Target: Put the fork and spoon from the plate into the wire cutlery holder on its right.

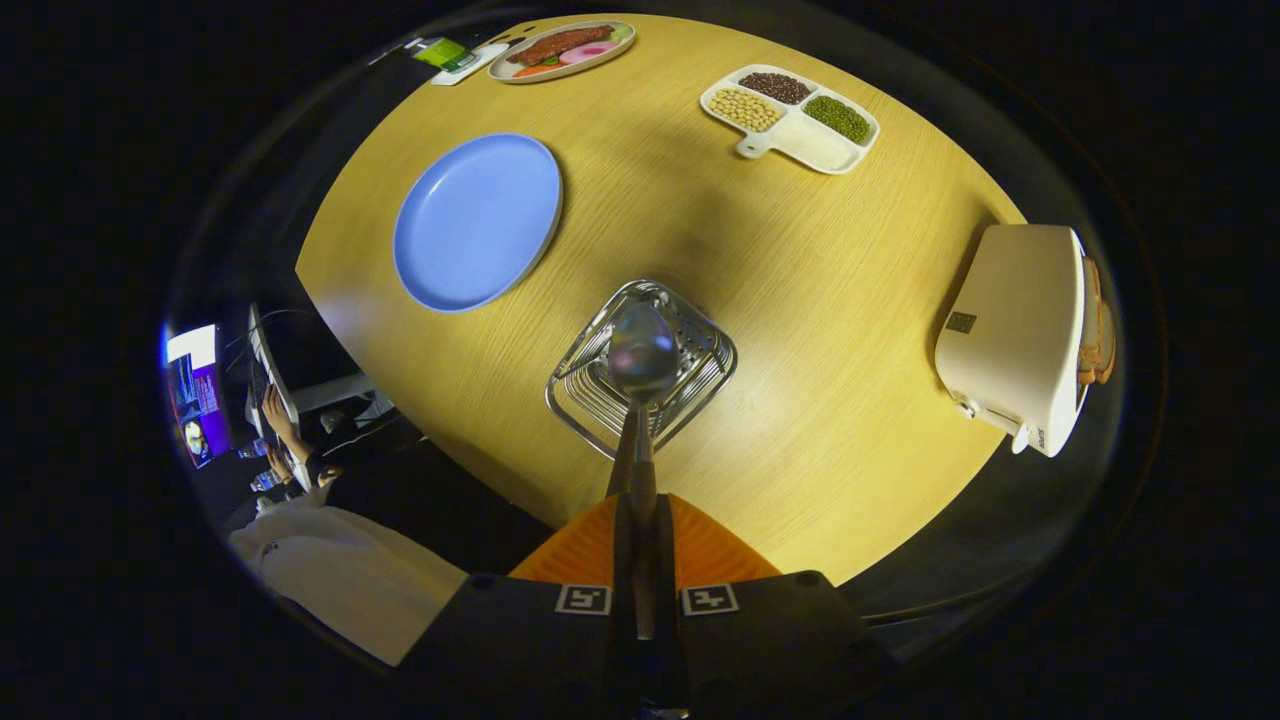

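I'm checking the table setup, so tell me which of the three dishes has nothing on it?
The blue plate, left of the wire holder, is bare. The oval plate carries food and the divided tray holds beans.

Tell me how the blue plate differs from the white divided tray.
The round blue plate is bare, one open surface; the white divided tray is squarish with a small handle and holds beans and grains in separate compartments. The plate lies nearer the wire cutlery holder, where the gripper holds the metal spoon. Both rest flat on the wooden table.
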`<state>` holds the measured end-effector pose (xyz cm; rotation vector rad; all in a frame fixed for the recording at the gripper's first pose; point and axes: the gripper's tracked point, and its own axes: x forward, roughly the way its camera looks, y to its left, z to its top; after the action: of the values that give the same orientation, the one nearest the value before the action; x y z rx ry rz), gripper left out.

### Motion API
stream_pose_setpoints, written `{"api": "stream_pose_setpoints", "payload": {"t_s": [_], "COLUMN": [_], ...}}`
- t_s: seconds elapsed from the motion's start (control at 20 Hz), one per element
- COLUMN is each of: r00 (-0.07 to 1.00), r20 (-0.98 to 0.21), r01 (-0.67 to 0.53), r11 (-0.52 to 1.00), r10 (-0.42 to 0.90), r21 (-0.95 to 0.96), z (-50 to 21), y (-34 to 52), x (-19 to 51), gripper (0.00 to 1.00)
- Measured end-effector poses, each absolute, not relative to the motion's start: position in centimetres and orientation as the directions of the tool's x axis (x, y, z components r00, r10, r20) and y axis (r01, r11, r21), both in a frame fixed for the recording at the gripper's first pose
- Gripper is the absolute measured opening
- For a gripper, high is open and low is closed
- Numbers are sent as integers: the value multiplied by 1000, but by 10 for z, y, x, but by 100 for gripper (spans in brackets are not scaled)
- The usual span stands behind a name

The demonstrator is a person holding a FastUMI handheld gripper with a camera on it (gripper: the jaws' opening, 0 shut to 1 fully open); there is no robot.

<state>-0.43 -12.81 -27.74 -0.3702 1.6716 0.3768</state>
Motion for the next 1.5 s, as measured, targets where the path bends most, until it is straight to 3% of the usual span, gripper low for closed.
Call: {"api": "stream_pose_setpoints", "payload": {"t_s": [0.05, 0.25, 0.4, 1.0, 1.5], "r00": [-128, -85, -18, 412, 852], "r20": [-992, -996, -996, -875, -487], "r01": [-440, -398, -364, -320, -219], "r11": [897, 915, 927, 940, 976], "r10": [-21, 29, 86, 254, 190], "r21": [38, 61, 87, 122, -2], "z": [-278, -272, -260, -159, -40], "y": [-128, -123, -114, -63, -19], "x": [-4, -2, 3, 14, 0], "gripper": [18, 82, 99, 100, 100]}}
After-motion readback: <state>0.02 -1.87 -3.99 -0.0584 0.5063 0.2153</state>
